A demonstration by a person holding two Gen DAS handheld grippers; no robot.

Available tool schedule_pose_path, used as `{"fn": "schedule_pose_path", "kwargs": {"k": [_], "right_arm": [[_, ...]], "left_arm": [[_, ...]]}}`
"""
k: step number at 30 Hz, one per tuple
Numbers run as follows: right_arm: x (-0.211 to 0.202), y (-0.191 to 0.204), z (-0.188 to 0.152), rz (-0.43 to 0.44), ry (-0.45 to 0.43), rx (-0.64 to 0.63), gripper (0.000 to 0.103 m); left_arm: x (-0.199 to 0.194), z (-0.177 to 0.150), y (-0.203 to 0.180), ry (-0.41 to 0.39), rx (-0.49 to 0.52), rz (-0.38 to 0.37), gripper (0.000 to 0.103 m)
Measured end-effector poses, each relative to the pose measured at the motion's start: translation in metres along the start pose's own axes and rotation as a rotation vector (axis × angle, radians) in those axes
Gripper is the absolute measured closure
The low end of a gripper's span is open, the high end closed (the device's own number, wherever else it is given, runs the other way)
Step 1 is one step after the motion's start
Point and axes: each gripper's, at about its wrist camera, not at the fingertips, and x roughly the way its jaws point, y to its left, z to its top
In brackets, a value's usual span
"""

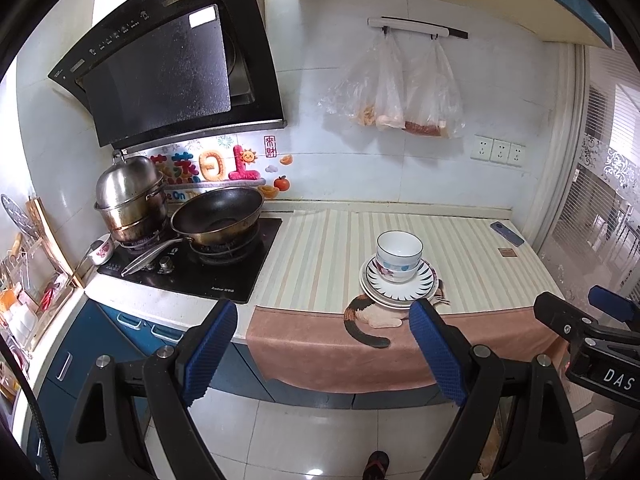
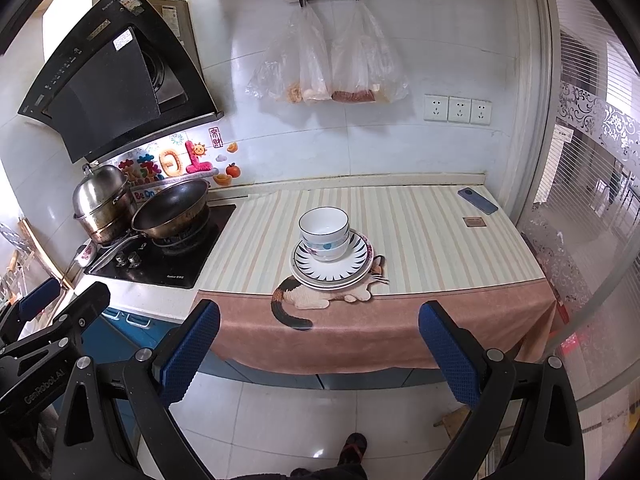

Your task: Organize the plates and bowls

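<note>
Kitchen counter's striped mat (image 2: 420, 216) — stacked bowls (image 2: 324, 232) on plates (image 2: 332, 268), perhaps three.

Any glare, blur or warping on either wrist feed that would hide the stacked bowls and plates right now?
Left wrist view: bowls and plates sharp and evenly lit; fisheye bends the counter edge, and a bright patch glares on the range hood. Right wrist view: the stack is just as crisp, soft shadow only; the glass door at right is washed out. Both the left gripper and right gripper are open, clear of the dishes.
</note>
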Motion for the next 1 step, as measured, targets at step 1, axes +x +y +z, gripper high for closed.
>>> {"fn": "schedule_pose_path", "kwargs": {"k": [1], "right_arm": [[-0.0001,0.0001,-0.0001,-0.001,0.000,-0.001,0.002]], "left_arm": [[-0.0005,0.0004,-0.0006,-0.001,0.001,-0.001,0.015]]}}
